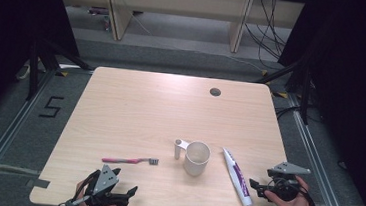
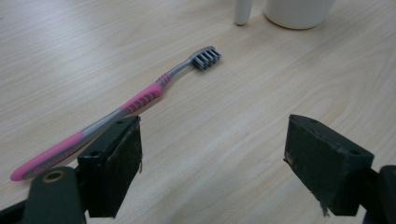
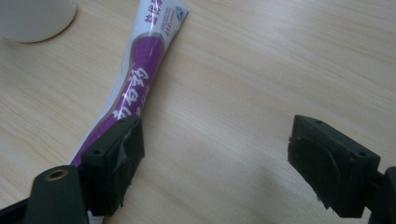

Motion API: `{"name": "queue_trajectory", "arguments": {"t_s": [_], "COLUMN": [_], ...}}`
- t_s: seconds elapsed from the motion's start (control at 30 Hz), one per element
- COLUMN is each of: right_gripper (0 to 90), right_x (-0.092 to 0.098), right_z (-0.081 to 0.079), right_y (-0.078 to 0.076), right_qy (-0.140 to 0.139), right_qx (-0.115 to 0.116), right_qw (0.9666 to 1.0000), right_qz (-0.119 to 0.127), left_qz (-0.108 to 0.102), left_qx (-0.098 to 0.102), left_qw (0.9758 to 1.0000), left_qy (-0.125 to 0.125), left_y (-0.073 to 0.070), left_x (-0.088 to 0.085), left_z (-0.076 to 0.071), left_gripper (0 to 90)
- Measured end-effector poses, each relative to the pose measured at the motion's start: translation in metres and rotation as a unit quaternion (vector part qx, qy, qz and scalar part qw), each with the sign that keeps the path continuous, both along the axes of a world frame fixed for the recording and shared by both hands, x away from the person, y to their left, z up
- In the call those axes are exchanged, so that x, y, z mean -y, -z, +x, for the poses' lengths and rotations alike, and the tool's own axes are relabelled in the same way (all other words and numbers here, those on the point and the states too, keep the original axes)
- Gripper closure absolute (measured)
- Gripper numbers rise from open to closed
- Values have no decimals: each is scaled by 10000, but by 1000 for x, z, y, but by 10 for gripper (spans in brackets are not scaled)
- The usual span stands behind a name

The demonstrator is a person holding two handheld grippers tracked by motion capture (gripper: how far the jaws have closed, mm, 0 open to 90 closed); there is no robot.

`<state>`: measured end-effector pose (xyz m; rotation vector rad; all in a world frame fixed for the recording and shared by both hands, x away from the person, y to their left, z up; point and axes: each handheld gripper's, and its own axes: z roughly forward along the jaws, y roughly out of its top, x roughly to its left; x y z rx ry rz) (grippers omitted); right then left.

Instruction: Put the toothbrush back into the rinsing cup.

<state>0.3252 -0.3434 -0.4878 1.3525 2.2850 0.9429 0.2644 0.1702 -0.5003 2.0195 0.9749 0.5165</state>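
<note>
One toothbrush (image 1: 131,160) is seen just beyond the left gripper (image 1: 125,194); one toothpaste tube (image 1: 237,176) beside the right gripper (image 1: 256,185). Both jaw pairs are held apart (nothing between). One white cup (image 1: 196,158) is noted between them.

A white cup (image 1: 196,158) with a side handle (image 1: 178,148) stands upright near the middle of a pale wooden worktop (image 1: 145,110). A round cable hole (image 1: 215,92) sits near the worktop's far edge, with grey floor (image 1: 12,138) around
</note>
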Motion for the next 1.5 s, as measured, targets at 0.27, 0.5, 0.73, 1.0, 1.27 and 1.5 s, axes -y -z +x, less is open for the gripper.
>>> {"name": "queue_trajectory", "arguments": {"t_s": [0.27, 0.5, 0.73, 1.0, 1.27, 1.5], "right_gripper": [207, 211, 211, 209, 209, 219], "right_x": [-2, -2, -4, -5, -6, -8], "right_z": [0, 2, 1, 3, 2, 2], "right_y": [0, 1, 2, 4, 3, 2], "right_qy": [-71, -208, -162, -264, -239, -196], "right_qx": [23, 123, 43, 56, -61, -89], "right_qw": [10000, 9997, 9998, 9996, 9997, 9997], "right_qz": [-46, -50, 53, 64, 51, 94], "left_qz": [14, 164, 290, 789, 1084, 1755], "left_qx": [51, 18, -63, -194, -390, -638], "left_qw": [9999, 9998, 9994, 9962, 9925, 9786], "left_qy": [133, 149, 175, 298, 407, 861], "left_y": [0, 0, -6, -14, -18, -24], "left_x": [1, 1, -7, -10, -11, -7], "left_z": [0, 10, 23, 43, 60, 83], "left_gripper": [152, 153, 152, 189, 251, 364]}}
